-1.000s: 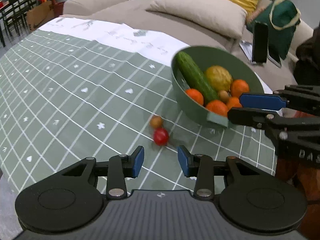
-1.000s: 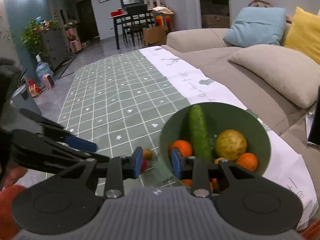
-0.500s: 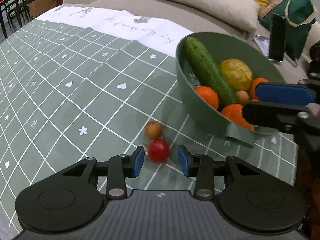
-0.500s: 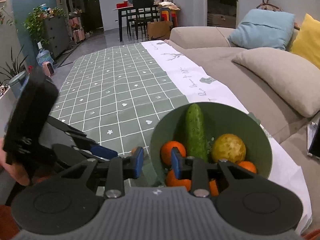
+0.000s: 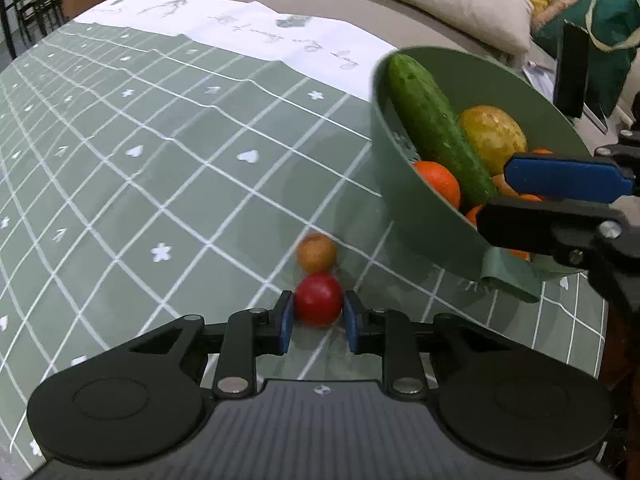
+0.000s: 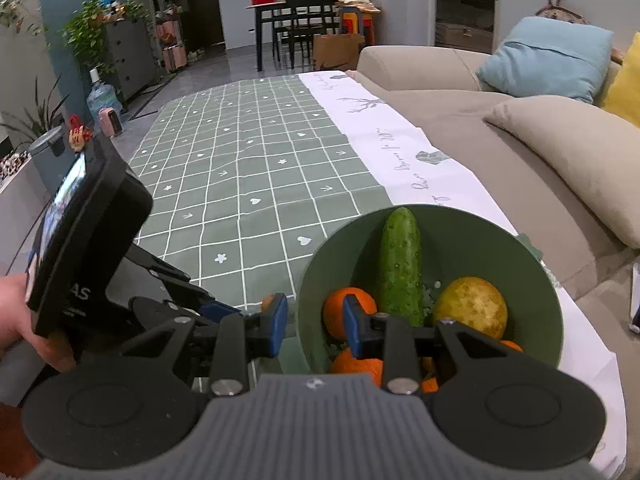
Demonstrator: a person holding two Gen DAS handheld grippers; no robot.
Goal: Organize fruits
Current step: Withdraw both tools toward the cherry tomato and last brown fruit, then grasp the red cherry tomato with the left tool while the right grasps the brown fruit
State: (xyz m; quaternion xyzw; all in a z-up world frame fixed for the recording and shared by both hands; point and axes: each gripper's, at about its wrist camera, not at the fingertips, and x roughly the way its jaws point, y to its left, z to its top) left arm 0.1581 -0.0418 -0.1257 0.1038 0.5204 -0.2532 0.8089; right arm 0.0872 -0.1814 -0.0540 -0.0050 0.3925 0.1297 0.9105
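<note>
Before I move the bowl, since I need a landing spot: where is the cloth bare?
Bare: the green checked tablecloth from the green bowl out to its white border. Crowded: just beside the bowl, where the left gripper grips the red fruit against a brownish fruit.

We see soft, even room light and weak shadows under the bowl (image 5: 420,220). Both pictures bend at the edges, with dark corners at 1 and 11 o'clock. Far things look a little blurry.
</note>
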